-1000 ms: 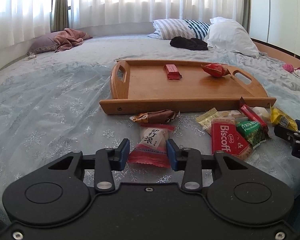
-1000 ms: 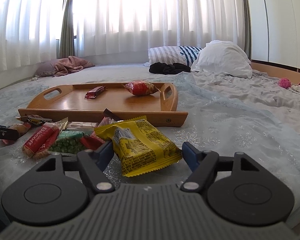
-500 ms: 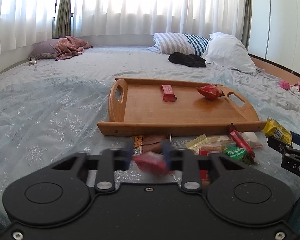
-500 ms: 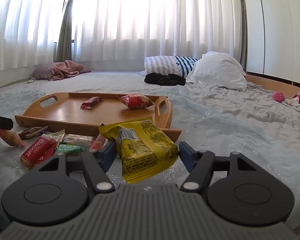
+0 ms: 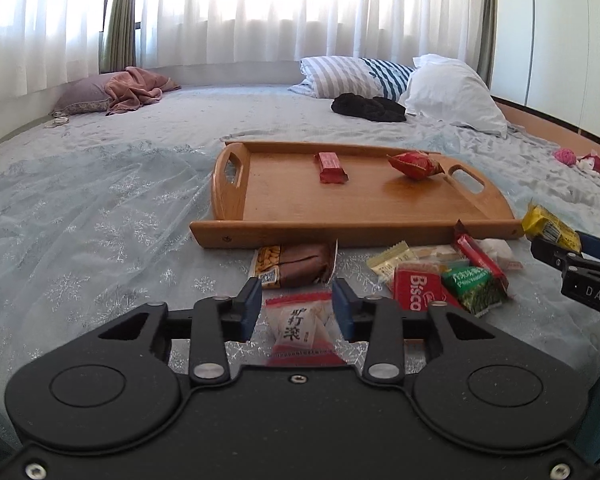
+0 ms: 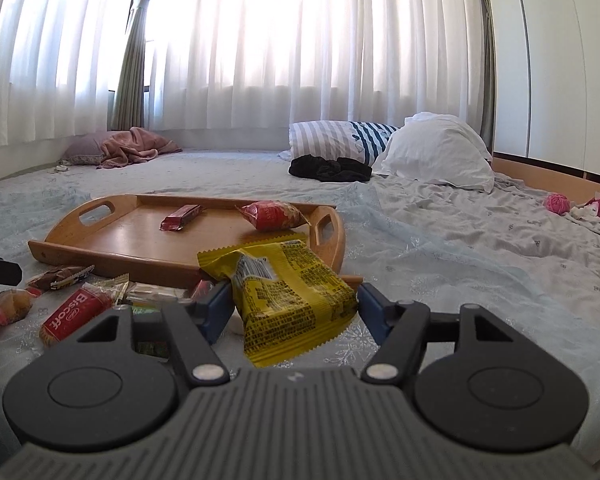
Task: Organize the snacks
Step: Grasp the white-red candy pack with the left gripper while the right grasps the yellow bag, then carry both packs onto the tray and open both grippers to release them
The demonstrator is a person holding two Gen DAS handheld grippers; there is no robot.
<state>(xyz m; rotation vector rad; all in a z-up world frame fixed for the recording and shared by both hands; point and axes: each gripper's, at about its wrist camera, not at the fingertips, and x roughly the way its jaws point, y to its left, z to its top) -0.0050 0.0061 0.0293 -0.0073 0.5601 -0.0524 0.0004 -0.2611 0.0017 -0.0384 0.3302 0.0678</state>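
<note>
My left gripper [image 5: 297, 308] hovers low over the bedspread, its jaws opening. A red-and-white snack packet [image 5: 296, 328] lies between the blue pads, loose. My right gripper [image 6: 294, 304] is shut on a yellow snack packet [image 6: 292, 288] and holds it off the bed, in front of the wooden tray [image 6: 112, 260]. On the tray lie a red bar [image 5: 331, 168] and a red bag [image 5: 414, 165]. Before the tray's front wall [image 5: 340, 228] sit a brown snack [image 5: 300, 266], a Biscoff pack [image 5: 414, 296], a green pack [image 5: 474, 288] and other small packets.
Striped and white pillows [image 5: 452, 92] and a black cloth [image 5: 368, 108] lie behind the tray. A pink blanket [image 5: 136, 88] is at the far left. A pink yarn ball [image 6: 556, 204] sits by the wooden bed edge [image 6: 548, 176] on the right.
Half a second ago my left gripper pinched the red-and-white packet and raised it; now the jaws stand wider and the packet sits lower. The right gripper has lifted the yellow packet.
</note>
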